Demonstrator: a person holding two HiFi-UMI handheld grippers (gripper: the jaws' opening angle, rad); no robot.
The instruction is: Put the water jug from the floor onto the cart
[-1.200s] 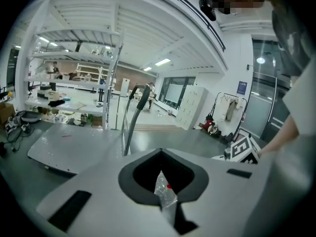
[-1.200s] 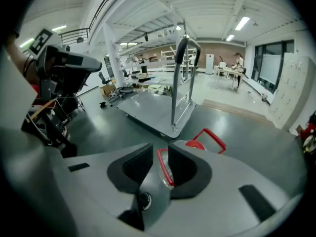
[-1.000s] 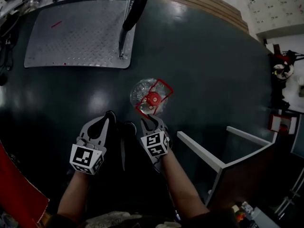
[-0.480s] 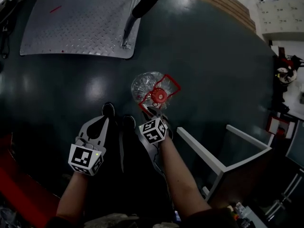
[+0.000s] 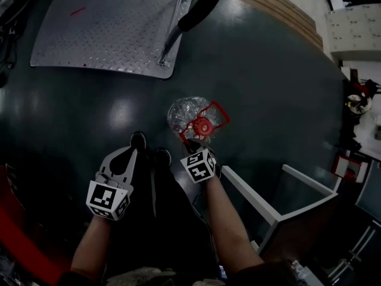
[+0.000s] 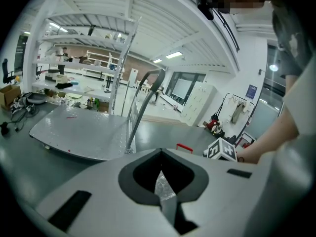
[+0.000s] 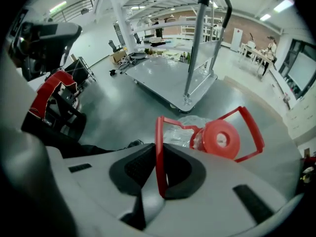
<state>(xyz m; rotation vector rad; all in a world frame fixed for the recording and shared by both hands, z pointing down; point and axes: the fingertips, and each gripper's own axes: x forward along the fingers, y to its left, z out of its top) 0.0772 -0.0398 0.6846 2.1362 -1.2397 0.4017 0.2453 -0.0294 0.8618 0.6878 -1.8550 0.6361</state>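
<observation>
**a:** head view first: spotted the water jug (image 5: 181, 112) standing upright on the floor (image 5: 280, 100), red cap (image 5: 203, 126) up, so long axis vertical. not on the cart (image 5: 101, 34) yet, well apart from it, with the platform lying beyond toward the upper left.

**b:** yep. checked the right gripper view too: found the red handle (image 7: 159, 147) running edgewise between the pads of the right gripper (image 5: 190, 144). just been closing those jaws, now narrow and pinching that bar.

**a:** so coming in from above on the near side, pointing steeply down?

**b:** looks that way. bottle and cap just beyond and below the tips, caught by the handle loop only.

**a:** and the left gripper (image 6: 160, 152)?

**b:** closed on nothing, off to the left of the right one and clear of the jug. only glimpsing crinkly plastic through the gap behind the tips. right hand clearly the nearer.

**a:** guessing a straight lift next, then a carry away toward the platform. worth watching for swing, hanging off one thin bar.
</observation>
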